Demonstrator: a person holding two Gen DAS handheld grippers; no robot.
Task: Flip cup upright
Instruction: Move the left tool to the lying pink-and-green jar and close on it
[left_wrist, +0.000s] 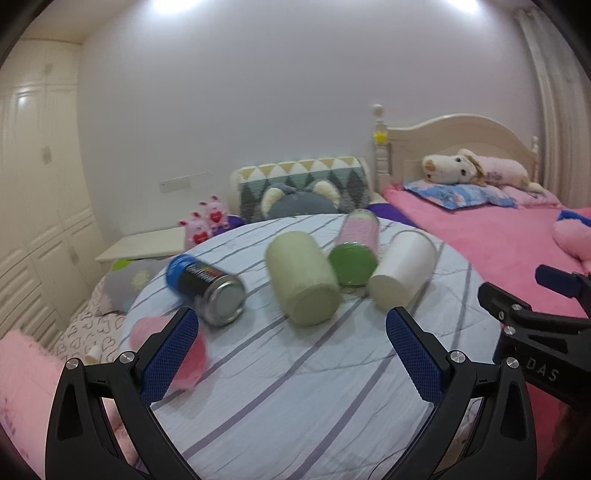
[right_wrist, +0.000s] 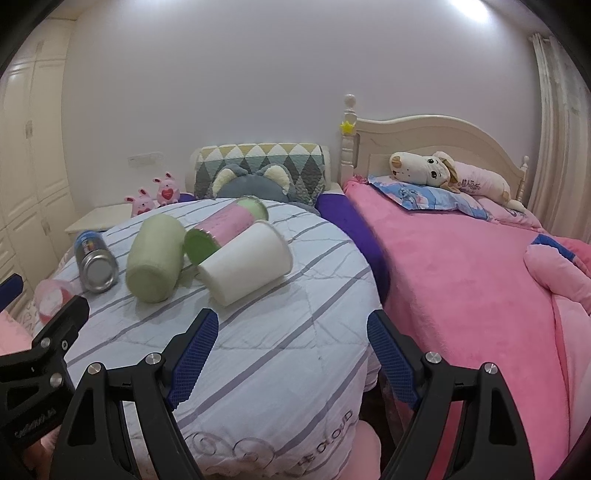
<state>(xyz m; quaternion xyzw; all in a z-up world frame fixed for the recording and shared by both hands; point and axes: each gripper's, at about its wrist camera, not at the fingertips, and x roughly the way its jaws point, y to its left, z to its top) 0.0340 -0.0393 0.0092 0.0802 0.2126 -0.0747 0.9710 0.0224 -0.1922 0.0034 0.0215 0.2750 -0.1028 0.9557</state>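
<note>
Several containers lie on their sides on a round table with a striped cloth (left_wrist: 295, 369) (right_wrist: 277, 332). A white cup (left_wrist: 404, 269) (right_wrist: 247, 260) lies at the right, its base toward me. Left of it lie a pink tube with a green end (left_wrist: 354, 254) (right_wrist: 218, 232), a pale green cup (left_wrist: 303, 282) (right_wrist: 155, 258) and a blue-black metal can (left_wrist: 207, 288) (right_wrist: 94, 262). A pink cup (left_wrist: 184, 354) (right_wrist: 51, 295) lies at the table's left edge, behind my left finger. My left gripper (left_wrist: 291, 332) is open and empty, short of the pale green cup. My right gripper (right_wrist: 291, 332) is open and empty, below the white cup.
A bed with a pink blanket (right_wrist: 461, 280) and a plush dog (right_wrist: 443, 173) stands to the right of the table. A patterned cushion (right_wrist: 258, 166) and a grey plush lie behind it. A white bedside table (left_wrist: 144, 247) and wardrobes (left_wrist: 33, 184) are at the left.
</note>
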